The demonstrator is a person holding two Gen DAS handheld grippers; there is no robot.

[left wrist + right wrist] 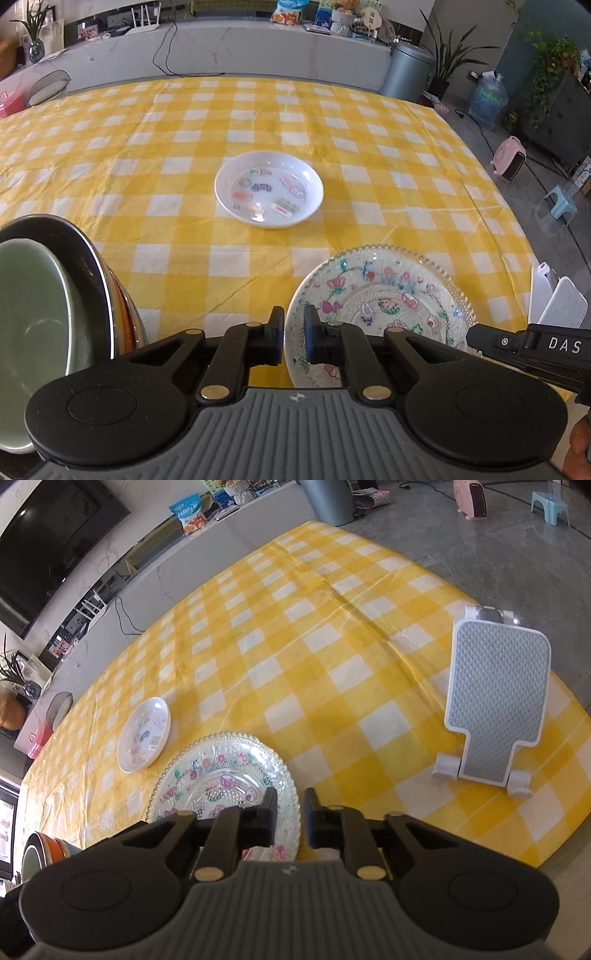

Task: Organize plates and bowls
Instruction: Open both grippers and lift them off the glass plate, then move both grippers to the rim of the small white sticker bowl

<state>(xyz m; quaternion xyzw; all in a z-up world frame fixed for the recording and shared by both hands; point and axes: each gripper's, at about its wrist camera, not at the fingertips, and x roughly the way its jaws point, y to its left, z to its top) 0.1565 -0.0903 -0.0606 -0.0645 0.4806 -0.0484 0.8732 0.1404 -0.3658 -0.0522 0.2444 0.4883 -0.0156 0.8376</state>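
Both grippers straddle the clear beaded glass plate with painted flowers [384, 306]: left gripper [294, 332] and right gripper [290, 818], jaws narrow, gripping nothing. Judged step: grasping its rim. At 12 o'clock sits the white stickered dish [269, 189], the likely target

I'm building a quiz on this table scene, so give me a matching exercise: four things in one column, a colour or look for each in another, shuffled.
Things:
1. small plate
2. glass plate
3. innermost bowl of the stack
4. phone stand

Looks:
A. pale green inside
B. grey textured face, white frame
C. clear, beaded rim, cartoon stickers
D. white, stickers in its well

Pairs: 1-D, 2-C, 3-A, 4-B
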